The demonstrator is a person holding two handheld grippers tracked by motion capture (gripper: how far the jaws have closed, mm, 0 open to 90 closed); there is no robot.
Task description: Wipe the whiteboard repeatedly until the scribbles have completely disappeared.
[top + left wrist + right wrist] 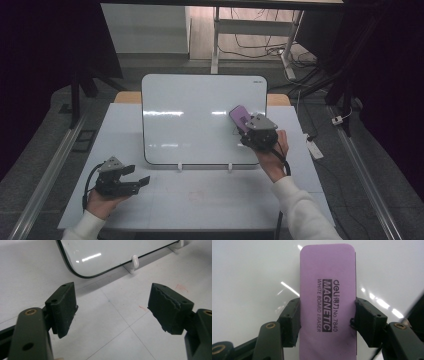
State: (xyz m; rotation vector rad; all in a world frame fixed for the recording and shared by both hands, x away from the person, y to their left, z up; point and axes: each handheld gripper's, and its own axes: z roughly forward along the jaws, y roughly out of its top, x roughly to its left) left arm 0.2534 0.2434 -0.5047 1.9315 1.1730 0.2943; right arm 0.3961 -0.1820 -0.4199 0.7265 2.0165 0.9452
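Right gripper view shows the right gripper (327,322) squeezing a purple eraser (328,290) by its two long sides, with the fingers (291,323) closed on it and the flat back facing the camera; the eraser sits against the whiteboard (249,277), near its right part in the high view; the board stands tilted on two small white feet (180,166) on the desk (200,195); the left gripper (136,176) waits low on the desk, well apart from the board, with its fingers (63,307) wide open and holding nothing; I think a hard push could tip the board back or slide it, because nothing holds it steady; the eraser could also twist or slip out, since the fingers pinch only its lower half; if it tilts, just one edge would rub and miss spots.
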